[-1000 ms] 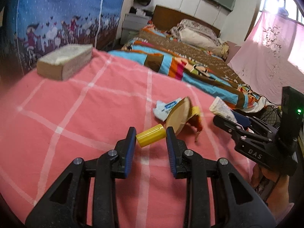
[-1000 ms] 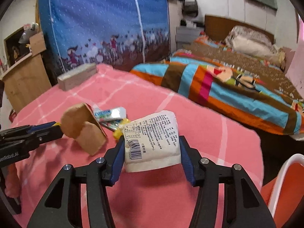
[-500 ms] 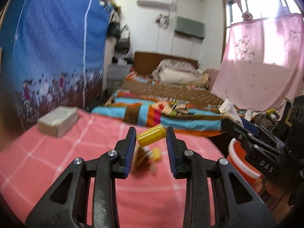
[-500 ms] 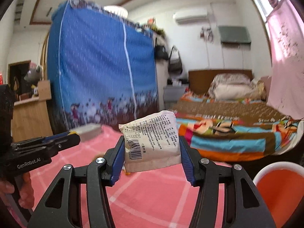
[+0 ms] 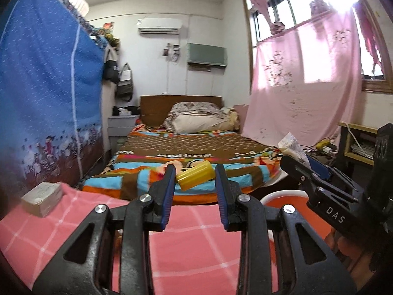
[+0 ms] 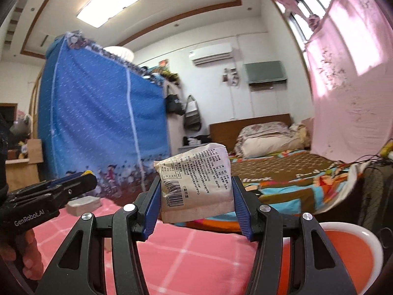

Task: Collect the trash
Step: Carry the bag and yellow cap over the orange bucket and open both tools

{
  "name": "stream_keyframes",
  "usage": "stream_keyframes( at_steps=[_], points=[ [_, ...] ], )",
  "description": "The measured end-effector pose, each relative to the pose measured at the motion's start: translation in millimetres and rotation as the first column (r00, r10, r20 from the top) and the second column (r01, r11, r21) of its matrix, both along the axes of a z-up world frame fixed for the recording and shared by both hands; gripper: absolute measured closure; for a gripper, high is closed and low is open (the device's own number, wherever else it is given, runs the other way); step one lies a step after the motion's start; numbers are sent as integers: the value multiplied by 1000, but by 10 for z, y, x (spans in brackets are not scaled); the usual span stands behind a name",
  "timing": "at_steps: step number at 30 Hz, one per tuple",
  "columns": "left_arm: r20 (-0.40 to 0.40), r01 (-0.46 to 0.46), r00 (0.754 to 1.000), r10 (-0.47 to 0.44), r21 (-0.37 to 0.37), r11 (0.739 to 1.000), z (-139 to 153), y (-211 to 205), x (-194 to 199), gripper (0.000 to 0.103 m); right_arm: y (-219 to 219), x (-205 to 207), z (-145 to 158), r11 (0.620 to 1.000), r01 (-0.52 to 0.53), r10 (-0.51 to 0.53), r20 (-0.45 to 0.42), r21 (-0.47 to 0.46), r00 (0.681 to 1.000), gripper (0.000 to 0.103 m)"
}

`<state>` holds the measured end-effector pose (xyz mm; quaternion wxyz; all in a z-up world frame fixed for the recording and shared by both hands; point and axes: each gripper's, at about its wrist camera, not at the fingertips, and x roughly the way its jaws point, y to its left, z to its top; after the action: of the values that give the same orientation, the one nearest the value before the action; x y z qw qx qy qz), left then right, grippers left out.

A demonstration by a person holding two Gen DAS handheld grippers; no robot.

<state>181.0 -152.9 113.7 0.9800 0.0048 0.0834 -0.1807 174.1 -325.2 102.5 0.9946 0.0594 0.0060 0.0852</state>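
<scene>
The left gripper [image 5: 195, 175] is a black plastic tool with two broad, angular arms, each pierced by a triangular cut-out. Round silver screw heads sit at the pivots, two on each side. Its fingers [image 5: 169, 191] carry ribbed blue pads on their inner faces. Seen from the right wrist at 9 o'clock, its side bears white lettering, "GenRobot.AI", and part of a hand [image 6: 29, 258] shows beneath it.

The right gripper [image 6: 195, 194] has the same build: black arms, silver screws, blue ribbed pads. From the left wrist, at 3 o'clock, its body shows the white letters "DAS" and small screws along the finger linkage.
</scene>
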Motion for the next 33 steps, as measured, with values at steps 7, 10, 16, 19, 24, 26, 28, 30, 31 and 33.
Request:
stream_keyframes(
  at_steps=[7,10,16,19,24,26,28,30,31,33],
  points=[
    [-6,96,995,-96,12,995,-24,-418,-14,67,-410,-140,-42,993,110,-110,-9,37,994,51],
    [-16,130,991,-130,19,991,-56,-576,-15,67,-581,-182,-81,986,161,-160,-22,43,987,51],
    [-54,192,980,-190,34,981,-138,-859,4,67,-846,-242,-160,972,230,-226,-66,53,972,51],
    [-91,221,972,-217,35,975,-183,-989,47,67,-936,-246,-211,965,256,-250,-100,53,963,51],
    [-157,253,957,-243,48,966,-291,-1228,125,67,-1110,-251,-315,954,293,-279,-166,67,946,50],
    [-177,265,951,-252,52,963,-332,-1307,147,67,-1171,-249,-353,949,309,-291,-192,71,937,50],
    [-200,279,944,-264,50,959,-369,-1386,171,67,-1226,-254,-374,945,316,-294,-211,79,932,49],
    [-224,290,936,-273,47,956,-412,-1460,194,67,-1279,-248,-404,941,328,-302,-233,85,924,49],
    [-242,296,930,-277,44,954,-439,-1499,223,67,-1313,-243,-419,939,333,-304,-244,88,921,49],
    [-277,305,918,-283,36,952,-481,-1570,280,67,-1354,-248,-451,934,343,-309,-263,97,914,49]
  ],
)
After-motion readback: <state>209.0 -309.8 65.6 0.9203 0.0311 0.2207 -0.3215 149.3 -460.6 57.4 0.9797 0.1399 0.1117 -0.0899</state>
